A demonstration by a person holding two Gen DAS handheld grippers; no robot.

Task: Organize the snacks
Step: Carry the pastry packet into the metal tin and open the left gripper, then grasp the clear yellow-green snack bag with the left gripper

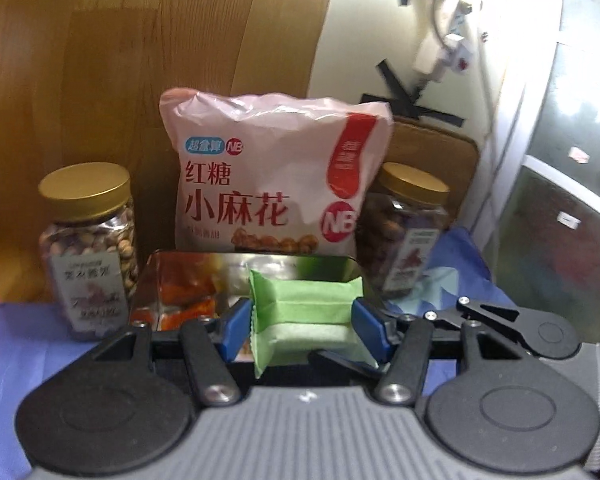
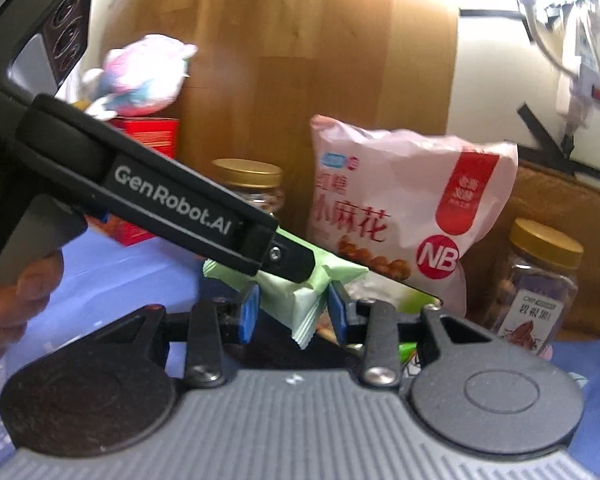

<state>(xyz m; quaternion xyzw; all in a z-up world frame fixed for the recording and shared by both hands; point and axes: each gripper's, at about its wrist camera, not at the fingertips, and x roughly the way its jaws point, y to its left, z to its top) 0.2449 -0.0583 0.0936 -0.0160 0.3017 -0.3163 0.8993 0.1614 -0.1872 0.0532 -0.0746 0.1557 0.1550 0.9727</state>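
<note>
A pale green snack packet (image 1: 306, 312) with folded flaps and a zigzag-crimped end is pinched between the blue pads of the left gripper (image 1: 300, 326), whose jaws are closed against its two sides. In the right wrist view the same packet (image 2: 300, 300) is seen between the blue pads (image 2: 249, 312) of the right gripper (image 2: 294, 312); the jaws stand narrowly apart around it, and the packet appears to be clamped there, its crimped end hanging down between them. The left gripper's black arm crosses this view from upper left, and a thumb is seen at the left edge.

The packet is held just above a shiny metal tin (image 1: 188, 280), in which orange wrappers are reflected or contained. Behind the tin a pink snack bag (image 1: 272, 176) printed with red characters is stood upright. It is flanked by two gold-lidded clear jars, a left jar (image 1: 88, 252) of pale nuts and a right jar (image 1: 404, 232) of darker ones. A blue cloth (image 1: 20, 336) covers the table.
</note>
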